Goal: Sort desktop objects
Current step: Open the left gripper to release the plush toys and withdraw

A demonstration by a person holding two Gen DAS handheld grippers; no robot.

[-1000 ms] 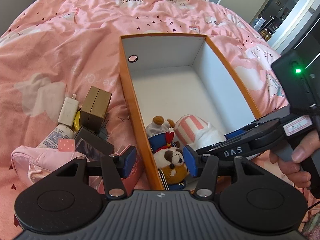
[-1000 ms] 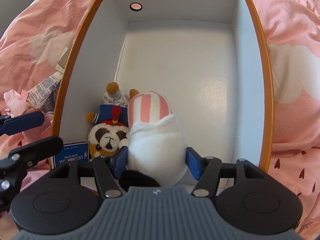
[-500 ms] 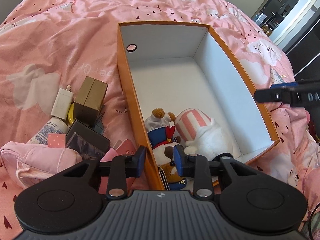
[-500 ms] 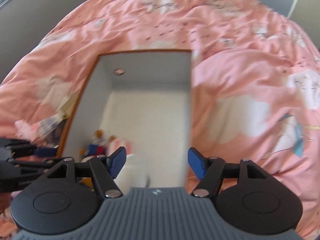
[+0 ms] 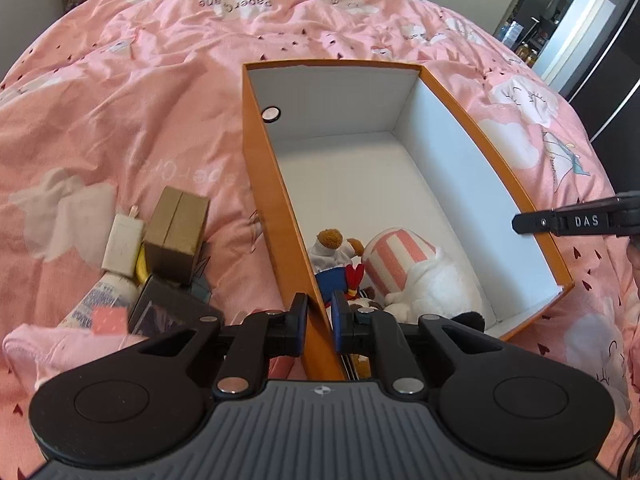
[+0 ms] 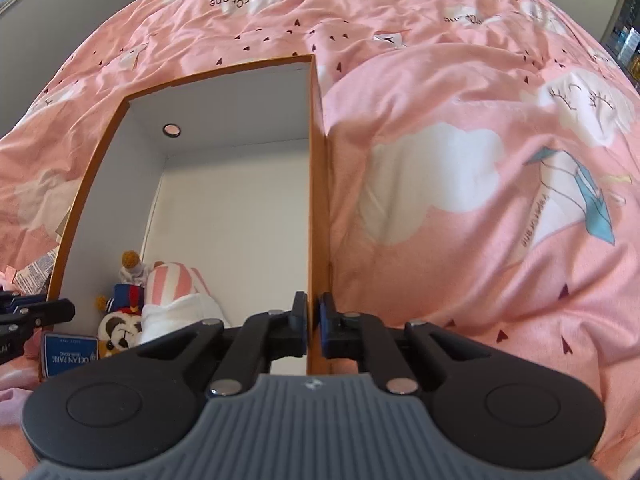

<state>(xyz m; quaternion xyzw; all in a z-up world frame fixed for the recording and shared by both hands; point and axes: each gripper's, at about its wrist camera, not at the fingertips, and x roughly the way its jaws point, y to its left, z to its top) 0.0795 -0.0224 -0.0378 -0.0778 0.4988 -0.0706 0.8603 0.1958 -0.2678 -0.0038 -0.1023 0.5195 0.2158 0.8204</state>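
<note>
Both tongs have left the toys: left tongs point(image 5: 319, 320) closing on the box's point(image 5: 280, 208) left wall, right tongs point(image 6: 314, 322) clamping its right wall.

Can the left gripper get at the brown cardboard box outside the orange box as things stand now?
Probably not at once: the left gripper is closing on the orange box's wall. Once it lets go, the brown cardboard box lies uncovered on top of the pile.

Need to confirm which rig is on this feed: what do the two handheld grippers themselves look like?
Both match: the left gripper and right gripper have a ribbed grey body, black linkage arms with silver pivot screws over two round black discs, and blue-padded fingers. From the left wrist view, the right gripper's black side bears white "DAS" lettering.
</note>
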